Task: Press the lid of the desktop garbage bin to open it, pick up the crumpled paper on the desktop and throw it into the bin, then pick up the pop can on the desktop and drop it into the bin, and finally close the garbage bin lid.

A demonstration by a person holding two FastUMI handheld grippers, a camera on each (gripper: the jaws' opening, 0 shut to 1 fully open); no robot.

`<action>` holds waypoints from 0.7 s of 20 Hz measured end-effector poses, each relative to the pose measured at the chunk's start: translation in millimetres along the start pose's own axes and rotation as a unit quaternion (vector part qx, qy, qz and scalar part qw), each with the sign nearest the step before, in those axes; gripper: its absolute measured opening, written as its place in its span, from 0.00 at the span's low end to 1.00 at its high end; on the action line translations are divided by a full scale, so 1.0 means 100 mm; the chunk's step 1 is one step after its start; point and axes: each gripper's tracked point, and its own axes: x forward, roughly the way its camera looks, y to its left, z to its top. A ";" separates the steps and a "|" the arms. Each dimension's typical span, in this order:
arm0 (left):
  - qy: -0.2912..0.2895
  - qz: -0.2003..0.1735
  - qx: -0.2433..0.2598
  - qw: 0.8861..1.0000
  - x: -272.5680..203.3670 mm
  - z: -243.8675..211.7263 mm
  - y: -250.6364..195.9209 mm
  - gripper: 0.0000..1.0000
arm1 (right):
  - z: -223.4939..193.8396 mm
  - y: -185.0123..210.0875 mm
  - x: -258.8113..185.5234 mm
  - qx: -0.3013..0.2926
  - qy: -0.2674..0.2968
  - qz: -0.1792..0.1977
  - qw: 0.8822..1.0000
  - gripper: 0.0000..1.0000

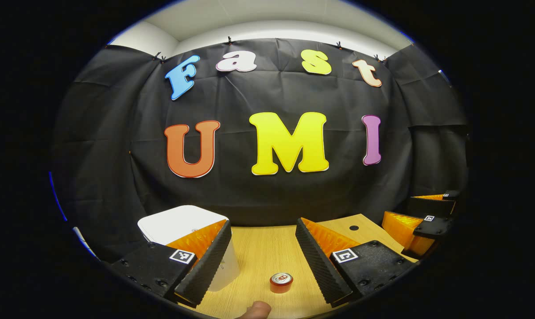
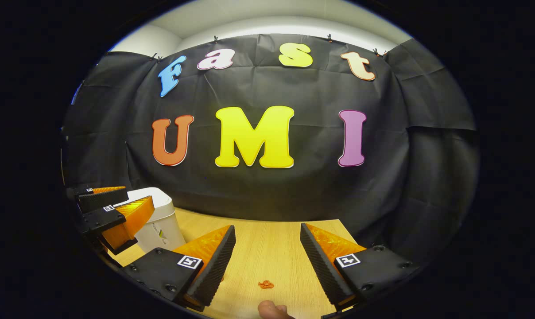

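Pop can (image 1: 281, 282) upright on desk (image 1: 258, 252) — both grippers' fingers wide, holding nothing

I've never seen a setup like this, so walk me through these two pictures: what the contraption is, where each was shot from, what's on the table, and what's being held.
There is no robot here. A person holds a two-fingered claw in each hand, and a wide-angle camera rides on each one, looking forward along its fingers.

The left gripper view shows the left claw at the bottom, open, holding nothing. Between its fingers a red can stands on the wooden table. A white bin with its lid down sits partly behind the left finger. The other claw shows at the right edge.

The right gripper view shows the right claw, also open and holding nothing. A small reddish scrap, too small to identify, lies on the table between its fingers. A fingertip of the person peeks in at the bottom.
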 end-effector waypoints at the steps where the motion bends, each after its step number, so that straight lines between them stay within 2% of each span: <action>1: 0.000 -0.001 0.001 1.000 0.00 0.00 0.00 0.96 | 0.00 0.00 0.01 -0.002 0.001 0.000 1.000 0.93; 6: 0.007 0.001 0.008 1.000 0.07 -0.05 0.08 0.96 | -0.03 0.04 0.04 -0.002 0.005 0.005 1.000 0.93; 8: 0.010 -0.008 -0.001 1.000 0.10 -0.06 0.07 0.94 | -0.03 0.05 0.05 -0.003 0.005 0.006 1.000 0.93; 9: 0.012 -0.006 -0.005 1.000 0.11 -0.08 0.10 0.91 | -0.02 0.06 0.08 -0.004 0.006 0.005 1.000 0.93; 10: 0.014 -0.008 -0.008 1.000 0.12 -0.10 0.12 0.81 | -0.03 0.08 0.10 -0.004 0.008 0.007 1.000 0.92; 14: 0.022 0.003 -0.019 1.000 0.20 -0.17 0.26 0.67 | -0.01 0.21 0.14 -0.014 0.008 0.014 1.000 0.93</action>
